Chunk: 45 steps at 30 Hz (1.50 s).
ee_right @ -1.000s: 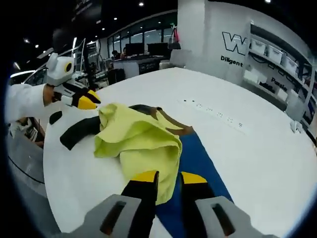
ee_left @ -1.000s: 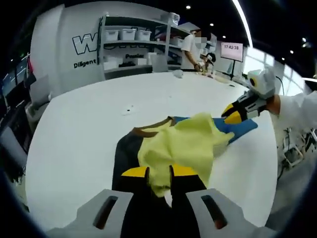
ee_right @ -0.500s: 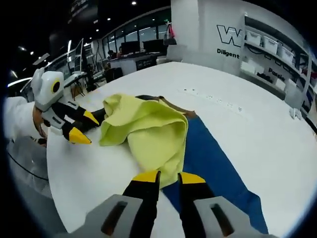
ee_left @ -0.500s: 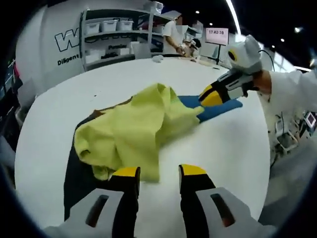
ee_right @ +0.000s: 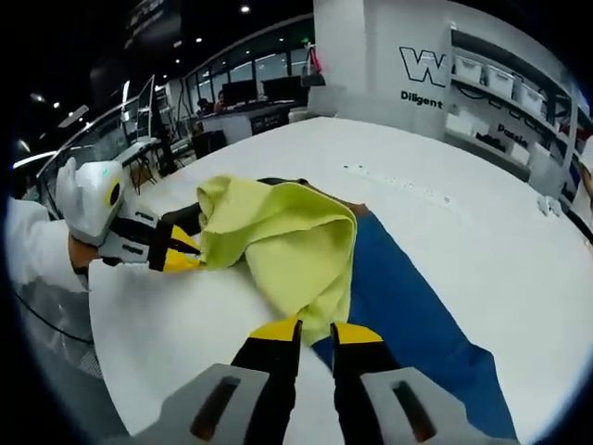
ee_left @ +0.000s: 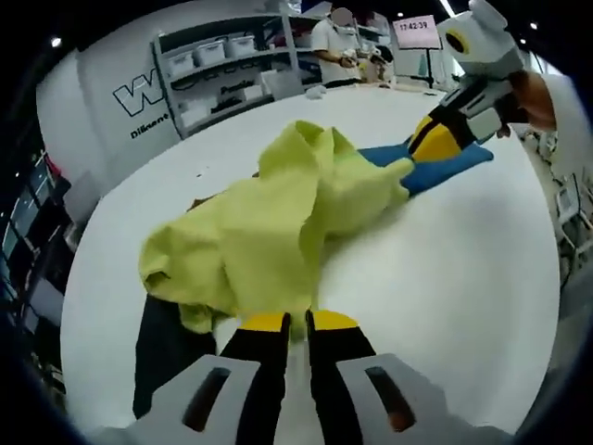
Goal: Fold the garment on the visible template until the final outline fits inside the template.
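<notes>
Garment (ee_left: 269, 222) (ee_right: 292, 236): one yellow-green piece, heaped and loosely doubled over itself on the white surface (ee_left: 445, 269) (ee_right: 463, 222). It lies partly over two flat template strips: one dark strip (ee_left: 162, 357) (ee_right: 176, 218) at the left-hand end, one blue strip (ee_left: 445, 167) (ee_right: 408, 306) at the right-hand end; a brown-edged dark part peeks out behind the heap.

Handling (judgement): thin, soft, light cloth with no stiffness; it drapes and bunches, so it will follow wherever an edge is pulled. Best taken at hems or corners, one per gripper, then drawn apart to flatten before any fold. It may slide on the smooth surface.

Left gripper (ee_left: 296, 322) (ee_right: 181, 258): jaws nearly together, pinching the near hem of the garment over the dark strip end. Right gripper (ee_right: 315, 330) (ee_left: 435, 139): jaws close together with a fold of the garment's hem between them, above the blue strip.

Count: one garment, two template strips, two grippers.

Fold not yet formed; the outline looks well beyond the template as it lies
</notes>
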Available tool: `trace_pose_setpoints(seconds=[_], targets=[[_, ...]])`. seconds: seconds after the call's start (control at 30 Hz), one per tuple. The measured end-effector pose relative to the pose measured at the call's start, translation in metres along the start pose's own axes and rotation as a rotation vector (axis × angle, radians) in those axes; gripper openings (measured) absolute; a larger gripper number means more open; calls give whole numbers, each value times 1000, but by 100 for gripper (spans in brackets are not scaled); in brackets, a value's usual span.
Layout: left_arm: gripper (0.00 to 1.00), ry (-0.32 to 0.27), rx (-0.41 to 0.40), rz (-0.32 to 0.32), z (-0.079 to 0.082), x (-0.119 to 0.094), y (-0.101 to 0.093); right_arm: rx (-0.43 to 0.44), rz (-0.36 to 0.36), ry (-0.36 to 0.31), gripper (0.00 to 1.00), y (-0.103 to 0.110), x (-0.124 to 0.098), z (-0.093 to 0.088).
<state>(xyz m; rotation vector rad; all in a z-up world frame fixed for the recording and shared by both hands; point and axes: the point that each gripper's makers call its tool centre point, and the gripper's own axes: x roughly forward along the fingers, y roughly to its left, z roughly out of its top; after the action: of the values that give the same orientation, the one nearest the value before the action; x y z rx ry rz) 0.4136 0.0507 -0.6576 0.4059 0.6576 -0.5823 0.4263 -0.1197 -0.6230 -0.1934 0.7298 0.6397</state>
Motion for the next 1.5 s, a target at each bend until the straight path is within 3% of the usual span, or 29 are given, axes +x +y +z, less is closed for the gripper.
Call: trace_pose_setpoints(seconds=[0.17,0.2,0.33,0.47,0.6,0.77,1.03,1.13,1.37,1.5], targets=[[0,3,-82,19,-5,-10,20,11,0,-3,10,-1,0,-1],[0,-13,-140,5,-4,-14,23,14,4,-4,10,0,0,-2],[0,-36,-235,-23,-3,-22,32,35,27,-9,12,5,2,-3],[0,-44,-264,-28,-1,-28,44,75,75,-13,16,13,1,-5],[0,-47,-267,-19,0,-32,51,73,70,3,19,14,3,-14],[0,-60,-275,-15,4,-35,56,88,77,7,21,15,13,-12],[0,-66,-271,-15,7,-37,61,179,70,3,28,7,28,-8],[0,-66,-273,-19,7,-36,61,216,92,-14,25,8,29,-4],[0,-68,-272,-17,7,-35,65,211,122,-46,14,14,28,5],[0,-68,-274,-16,7,-35,66,264,117,-35,19,5,36,-2]])
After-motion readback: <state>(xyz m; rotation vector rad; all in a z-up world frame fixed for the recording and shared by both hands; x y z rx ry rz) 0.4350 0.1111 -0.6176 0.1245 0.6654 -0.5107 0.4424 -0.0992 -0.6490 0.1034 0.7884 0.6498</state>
